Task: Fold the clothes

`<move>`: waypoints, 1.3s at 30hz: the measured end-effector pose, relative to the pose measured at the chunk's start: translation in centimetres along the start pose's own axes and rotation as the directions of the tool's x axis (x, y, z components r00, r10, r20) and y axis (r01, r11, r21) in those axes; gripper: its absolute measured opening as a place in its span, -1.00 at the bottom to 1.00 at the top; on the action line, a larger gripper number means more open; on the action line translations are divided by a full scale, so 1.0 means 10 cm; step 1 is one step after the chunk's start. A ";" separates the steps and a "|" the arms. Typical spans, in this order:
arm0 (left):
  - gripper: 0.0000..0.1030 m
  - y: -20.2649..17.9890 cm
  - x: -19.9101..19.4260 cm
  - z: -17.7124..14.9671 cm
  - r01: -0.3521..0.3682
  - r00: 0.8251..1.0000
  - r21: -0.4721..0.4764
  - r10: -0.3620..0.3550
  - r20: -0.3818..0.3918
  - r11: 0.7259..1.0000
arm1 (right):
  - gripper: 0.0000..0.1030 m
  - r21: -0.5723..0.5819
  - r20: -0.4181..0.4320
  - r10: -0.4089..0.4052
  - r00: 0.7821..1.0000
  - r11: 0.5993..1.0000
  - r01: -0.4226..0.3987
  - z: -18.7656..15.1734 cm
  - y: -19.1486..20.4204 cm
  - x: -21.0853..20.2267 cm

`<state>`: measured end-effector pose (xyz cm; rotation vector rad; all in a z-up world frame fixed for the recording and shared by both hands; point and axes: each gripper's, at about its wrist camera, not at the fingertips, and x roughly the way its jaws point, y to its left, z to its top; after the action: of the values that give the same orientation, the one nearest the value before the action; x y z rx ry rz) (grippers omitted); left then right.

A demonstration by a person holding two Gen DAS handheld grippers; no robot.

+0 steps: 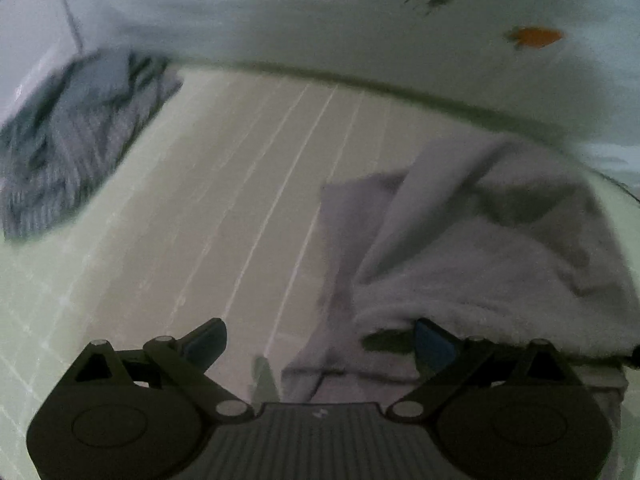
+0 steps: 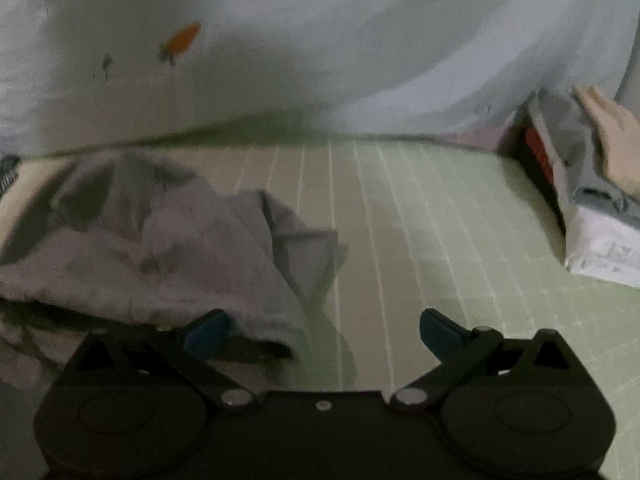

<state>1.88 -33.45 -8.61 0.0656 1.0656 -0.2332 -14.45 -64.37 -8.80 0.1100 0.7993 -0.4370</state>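
While both of your tools hang low over the green gridded mat (image 2: 440, 208), each has its two blue-tipped fingers spread wide with nothing between them. Your left hand-held gripper (image 1: 320, 340) has its right fingertip (image 1: 430, 338) just at the near edge of the crumpled grey garment (image 1: 480, 248) — whether it touches the cloth you cannot tell from the blur. Your right hand-held gripper (image 2: 324, 330) has its left fingertip (image 2: 208, 332) over the same garment's near hem (image 2: 160, 240), and its other tip is above bare mat.

That grey garment lies in a loose heap on the mat, between the two tools. A second, darker blue-grey piece of clothing (image 1: 76, 140) lies well apart at the far left of the mat. Behind it all hangs a pale sheet (image 2: 320, 40) with a small orange carrot print (image 2: 182, 40).

At the right edge, a hand (image 2: 616, 144) rests on grey cloth (image 2: 580, 156) atop a white package (image 2: 608, 248) — its printed label is too blurred to read.
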 end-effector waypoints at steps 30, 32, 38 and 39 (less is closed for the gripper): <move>0.88 0.61 -0.54 -1.28 0.073 0.984 -0.017 -0.075 -0.160 0.997 | 1.00 0.095 -0.174 0.096 0.980 0.992 -0.081 -1.20 -0.14 -0.69; 0.85 0.61 -0.55 -1.37 0.083 0.981 -0.014 -0.084 -0.174 0.996 | 1.00 0.099 -0.193 0.099 0.976 0.992 -0.081 -1.30 -0.14 -0.73; 0.82 0.56 -0.60 -1.61 0.104 0.977 0.023 -0.098 -0.188 0.994 | 1.00 0.074 -0.229 0.114 0.967 0.992 -0.100 -1.50 -0.11 -0.85; 0.82 0.55 -0.62 -1.65 0.108 0.977 0.032 -0.100 -0.186 0.994 | 1.00 0.069 -0.231 0.110 0.967 0.993 -0.097 -1.52 -0.10 -0.87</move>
<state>-13.91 -24.40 -11.49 0.0708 1.2504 -0.3494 -30.33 -58.40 -13.14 0.2595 1.0092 -0.3515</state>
